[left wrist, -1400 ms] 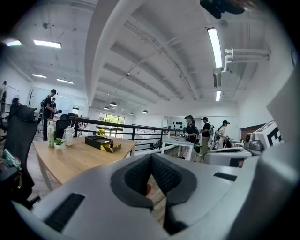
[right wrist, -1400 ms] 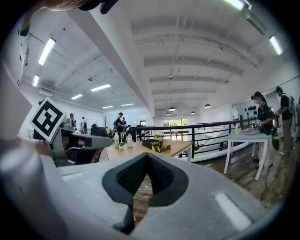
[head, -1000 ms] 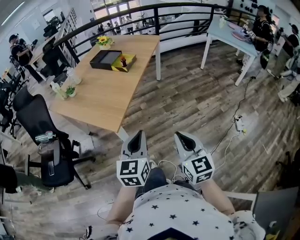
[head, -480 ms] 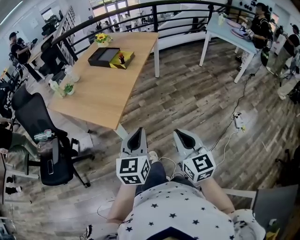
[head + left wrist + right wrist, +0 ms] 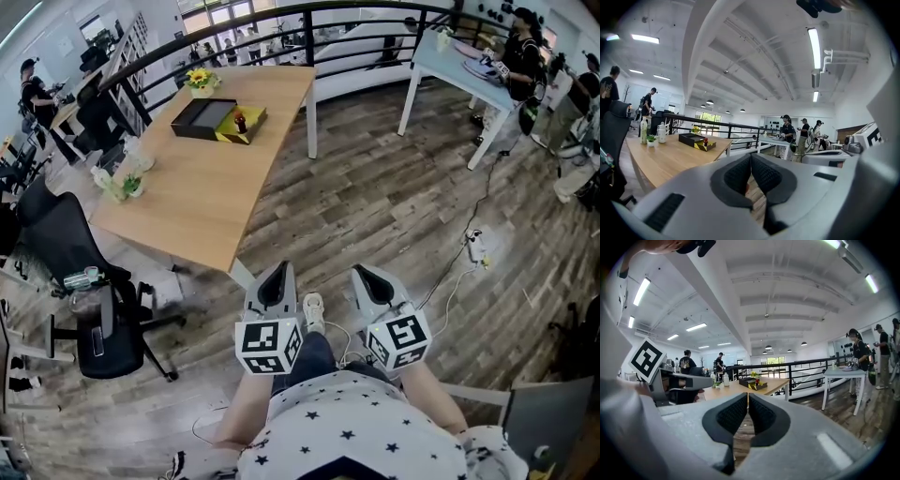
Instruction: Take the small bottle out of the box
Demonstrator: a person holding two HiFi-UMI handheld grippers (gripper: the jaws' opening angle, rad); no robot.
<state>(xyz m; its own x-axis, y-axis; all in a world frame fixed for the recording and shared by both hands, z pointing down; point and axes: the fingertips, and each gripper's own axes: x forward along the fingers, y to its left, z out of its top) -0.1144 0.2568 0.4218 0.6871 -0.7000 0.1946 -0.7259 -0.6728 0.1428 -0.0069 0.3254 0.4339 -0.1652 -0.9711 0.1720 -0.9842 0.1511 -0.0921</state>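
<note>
Box point(image 5: 201, 114) shifted left, seemingly near table point(image 5: 202, 202) edge.

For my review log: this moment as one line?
left gripper: shut, empty | right gripper: shut, empty | small bottle: untouched, in box

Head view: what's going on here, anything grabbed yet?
Nothing yet. A person holds the left gripper and right gripper low in front of the body, both shut and empty. The small bottle stands in the box at the far end of the wooden table, well away from both grippers.
</note>
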